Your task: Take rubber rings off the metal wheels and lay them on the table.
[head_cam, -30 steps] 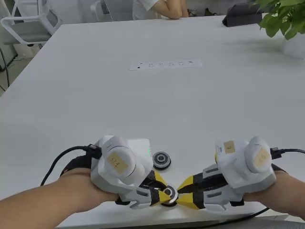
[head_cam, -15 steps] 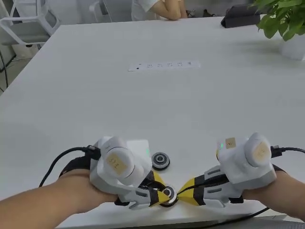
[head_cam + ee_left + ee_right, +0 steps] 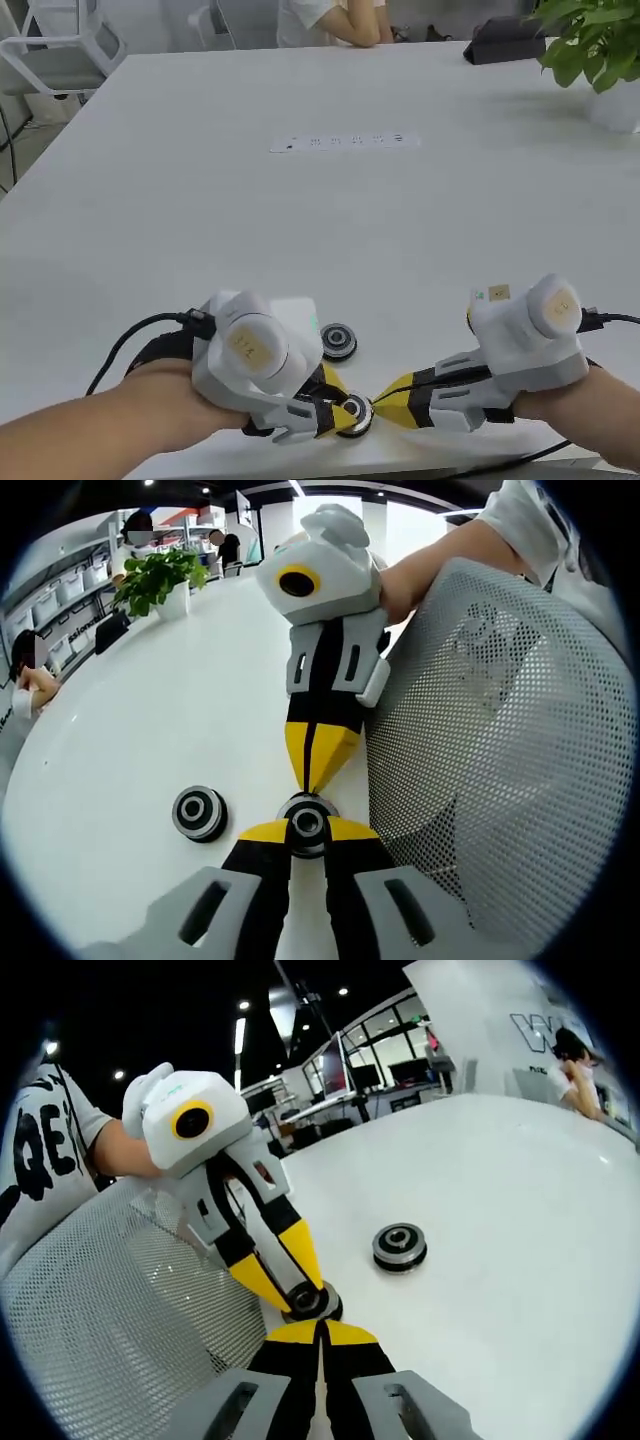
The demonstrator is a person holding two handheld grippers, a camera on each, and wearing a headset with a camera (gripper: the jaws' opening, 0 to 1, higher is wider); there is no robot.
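A small metal wheel (image 3: 355,411) with a black rubber ring is held just above the table's near edge. My left gripper (image 3: 343,414) is shut on it, one yellow tip at each side of the wheel (image 3: 305,822). My right gripper (image 3: 380,409) comes in from the other side with its jaws shut, its tips pinching the ring at the wheel's (image 3: 312,1302) rim. In the left gripper view, the right gripper (image 3: 309,780) points down onto that rim. A second wheel (image 3: 338,340) with its black ring lies flat on the table behind them, also visible (image 3: 198,812) (image 3: 400,1246).
A white power strip (image 3: 345,141) lies mid-table. A potted plant (image 3: 592,45) and a black bag (image 3: 505,45) stand at the far right. A person sits at the far edge. A mesh chair back (image 3: 480,730) is close behind the near edge.
My right gripper has drawn slightly to the right and lower while its tips stay at the wheel. The left gripper keeps its hold. The second wheel has not moved.
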